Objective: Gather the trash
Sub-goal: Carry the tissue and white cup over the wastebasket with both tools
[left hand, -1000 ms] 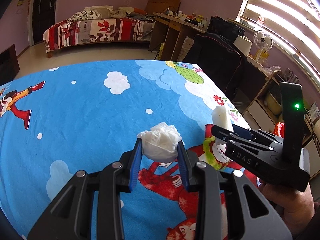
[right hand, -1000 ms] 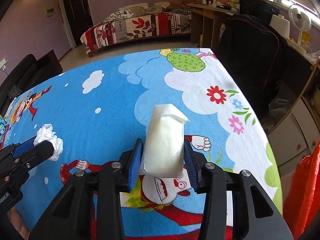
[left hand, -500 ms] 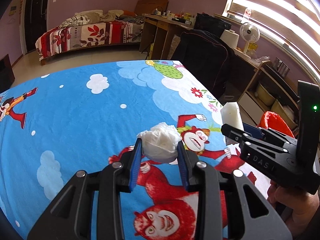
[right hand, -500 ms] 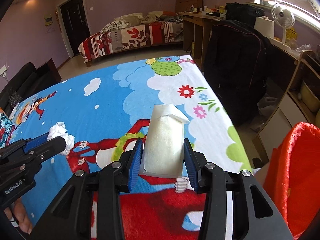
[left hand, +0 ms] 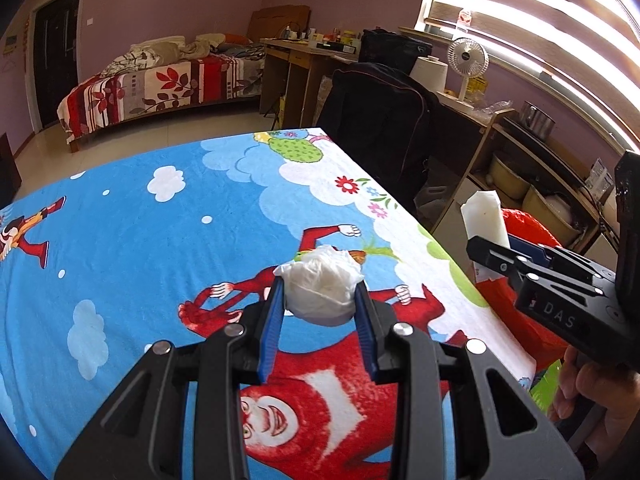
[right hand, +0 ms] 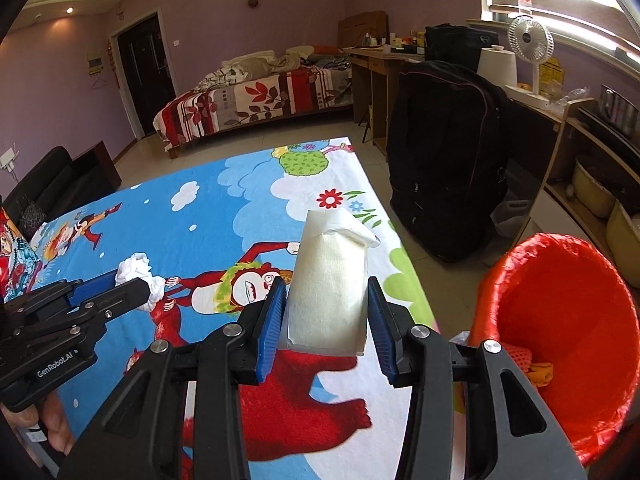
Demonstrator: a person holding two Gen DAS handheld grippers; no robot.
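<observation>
- Left wrist view: the left gripper [left hand: 320, 300] has its jaws drawn in on a crumpled white tissue ball [left hand: 322, 292], both blue pads pressing its sides; the ball sits right at the fingertips, above the cartoon-printed cloth [left hand: 140, 240].
- Right wrist view: the right gripper [right hand: 326, 312] is likewise clamped, narrowly parted, on a flat white paper packet [right hand: 330, 284] that stands upright between the pads and juts well past the tips.
- The red-lined trash bin [right hand: 560, 320] stands on the floor off the cloth's edge, to the right of the right jaws and below them; some scraps lie in its bottom.
- Step in hand, as I judge it: both pieces are picked up and being carried to the bin; neither is over its mouth yet.
- Next move calls for bringing the packet rightward over the bin's opening and only then parting the jaws; the tall packet could catch the rim if released too low.
- The tissue ball has farther to go, past the right gripper, so the hands need to take turns.
</observation>
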